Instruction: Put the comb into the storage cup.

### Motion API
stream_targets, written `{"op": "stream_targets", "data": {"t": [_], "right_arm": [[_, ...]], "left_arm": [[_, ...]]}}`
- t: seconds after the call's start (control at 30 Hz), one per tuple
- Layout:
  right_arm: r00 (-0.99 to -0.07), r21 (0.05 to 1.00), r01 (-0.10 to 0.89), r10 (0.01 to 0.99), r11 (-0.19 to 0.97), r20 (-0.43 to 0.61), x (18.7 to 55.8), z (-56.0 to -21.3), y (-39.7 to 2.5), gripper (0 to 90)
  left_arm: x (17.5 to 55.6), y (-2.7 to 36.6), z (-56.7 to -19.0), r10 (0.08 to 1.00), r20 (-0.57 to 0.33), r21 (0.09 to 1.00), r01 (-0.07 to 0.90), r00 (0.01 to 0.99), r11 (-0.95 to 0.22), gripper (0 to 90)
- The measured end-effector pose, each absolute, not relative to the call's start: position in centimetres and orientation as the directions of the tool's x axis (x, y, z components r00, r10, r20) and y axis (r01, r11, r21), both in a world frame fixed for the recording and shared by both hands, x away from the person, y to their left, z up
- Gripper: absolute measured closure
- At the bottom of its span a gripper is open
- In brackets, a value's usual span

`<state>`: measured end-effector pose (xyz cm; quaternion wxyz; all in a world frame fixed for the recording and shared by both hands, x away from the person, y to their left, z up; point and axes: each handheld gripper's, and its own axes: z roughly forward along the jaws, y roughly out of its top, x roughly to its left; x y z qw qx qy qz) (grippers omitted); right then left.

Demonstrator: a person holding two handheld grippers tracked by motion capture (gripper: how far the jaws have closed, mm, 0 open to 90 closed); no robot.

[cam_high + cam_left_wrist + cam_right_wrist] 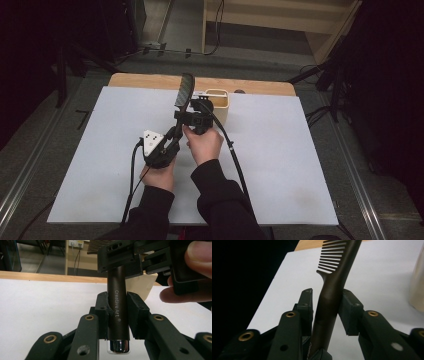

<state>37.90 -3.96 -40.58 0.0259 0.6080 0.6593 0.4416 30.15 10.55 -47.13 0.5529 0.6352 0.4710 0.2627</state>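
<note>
A person's two forearms in dark sleeves reach in from the near edge of a white table, each hand holding a black two-jaw gripper. Between them they hold a dark brown comb, which stands nearly upright, teeth end uppermost, just left of a small cream container that sits near the table's far edge.

The left gripper is clenched on the lower part of the comb's handle; in the left gripper view its jaws press both sides of the handle, which carries the words "Creative Art" and ends in a shiny metal cap below the jaws. The right gripper sits just above it on the same handle. In the right gripper view the handle runs up between the jaws and touches the left one, but whether the right jaw is pressing it I cannot tell.

The container stands close behind and to the right of the comb. Away from the container, the white surface lies open on every side, with wide bare stretches to its left, right and front.
</note>
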Motion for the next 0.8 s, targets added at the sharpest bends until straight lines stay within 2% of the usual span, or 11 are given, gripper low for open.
{"op": "stream_targets", "data": {"t": [0.53,0.8], "right_arm": [[-0.217,0.563,0.810,0.807,-0.165,0.549,38.06,-40.71,-4.22,69.0],[-0.232,0.567,0.809,0.801,-0.156,0.552,38.02,-40.64,-4.33,69.9]], "left_arm": [[30.00,10.31,-47.49,0.896,-0.165,0.954,0.296,0.413,0.039,72.7],[29.93,10.20,-47.50,0.896,-0.158,0.956,0.292,0.415,0.034,72.5]]}}
